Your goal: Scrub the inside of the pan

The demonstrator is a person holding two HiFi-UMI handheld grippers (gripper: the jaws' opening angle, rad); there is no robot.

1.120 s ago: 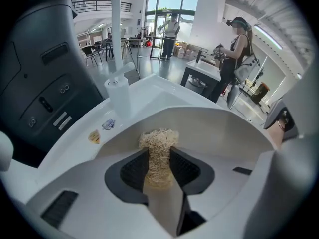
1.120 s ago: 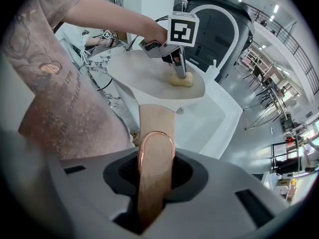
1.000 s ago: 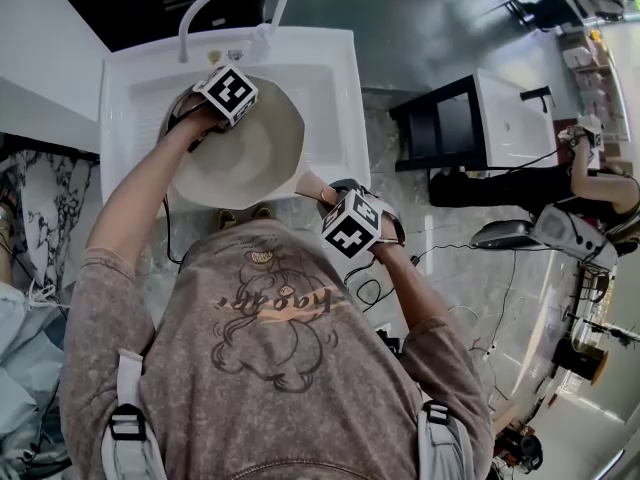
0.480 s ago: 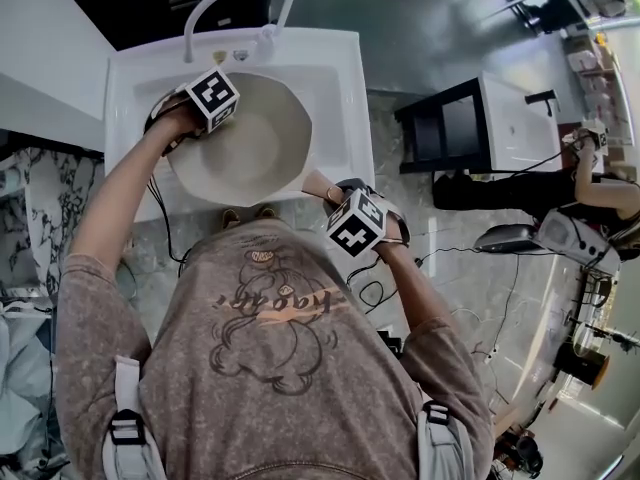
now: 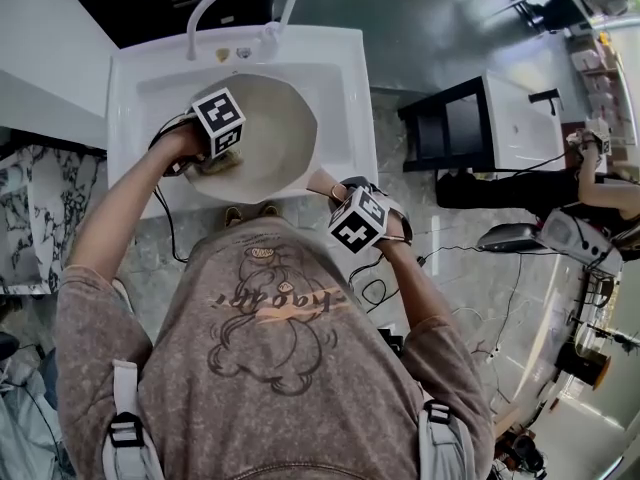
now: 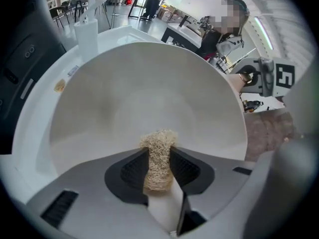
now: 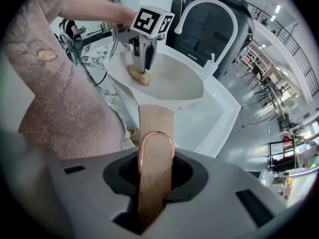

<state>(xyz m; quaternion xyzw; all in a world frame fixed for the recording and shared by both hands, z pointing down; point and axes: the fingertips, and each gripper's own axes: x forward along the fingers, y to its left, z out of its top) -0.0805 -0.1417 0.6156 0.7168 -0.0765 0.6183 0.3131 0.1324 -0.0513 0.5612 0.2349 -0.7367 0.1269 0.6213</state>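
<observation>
Left tongs [image 6: 158, 159] pinching fibrous scrubber [image 6: 158, 139], scrubber on inner wall of pan [image 5: 280, 128] at 8 o'clock; right tongs [image 7: 155, 173] clamped on wooden pan handle [image 7: 154, 128]; pan in white sink [image 5: 350, 88]

Lit brightly and evenly from above, with glare off a long white ceiling strip lamp [image 6: 262, 33] at the upper right of the left gripper view and only faint, soft shadow inside the round cream-coloured pan [image 6: 149, 93]. Bent hard by fisheye lenses in both gripper views, darkened to black at the corners, blurred in the near foreground, sharp farther off
</observation>
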